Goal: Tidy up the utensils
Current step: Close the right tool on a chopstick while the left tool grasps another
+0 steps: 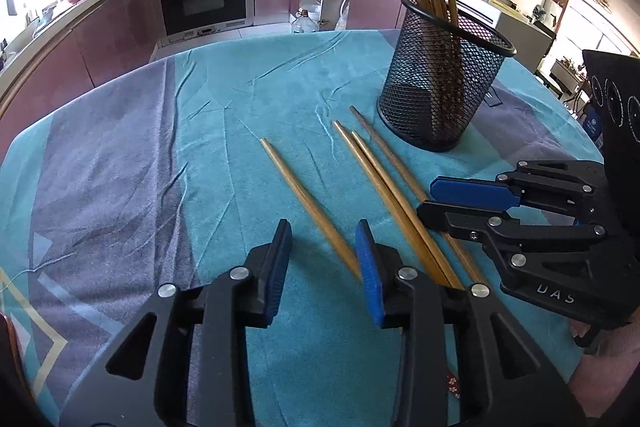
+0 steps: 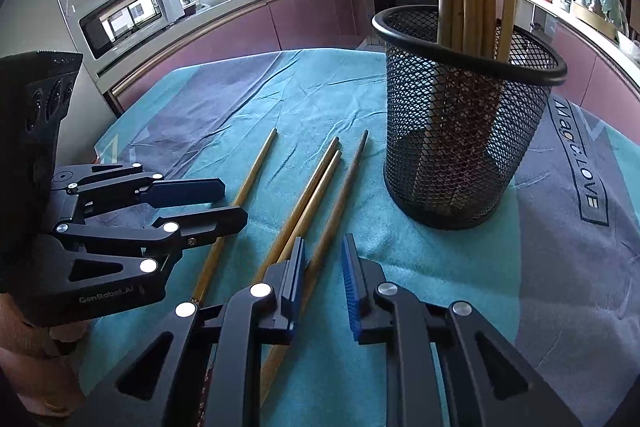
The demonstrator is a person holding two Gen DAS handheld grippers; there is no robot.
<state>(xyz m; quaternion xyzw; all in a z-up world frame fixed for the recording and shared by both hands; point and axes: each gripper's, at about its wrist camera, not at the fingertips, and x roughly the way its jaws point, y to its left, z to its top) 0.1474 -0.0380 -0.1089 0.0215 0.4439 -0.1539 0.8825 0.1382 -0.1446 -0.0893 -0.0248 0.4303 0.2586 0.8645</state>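
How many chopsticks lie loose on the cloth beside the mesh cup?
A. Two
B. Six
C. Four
C: four chopsticks lie flat on the teal cloth, left of the mesh cup; the others stand inside the cup.

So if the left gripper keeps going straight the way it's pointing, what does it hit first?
Most likely the leftmost chopstick, which lies on the teal cloth and runs up between the fingers of the left gripper. Depth is hard to judge.
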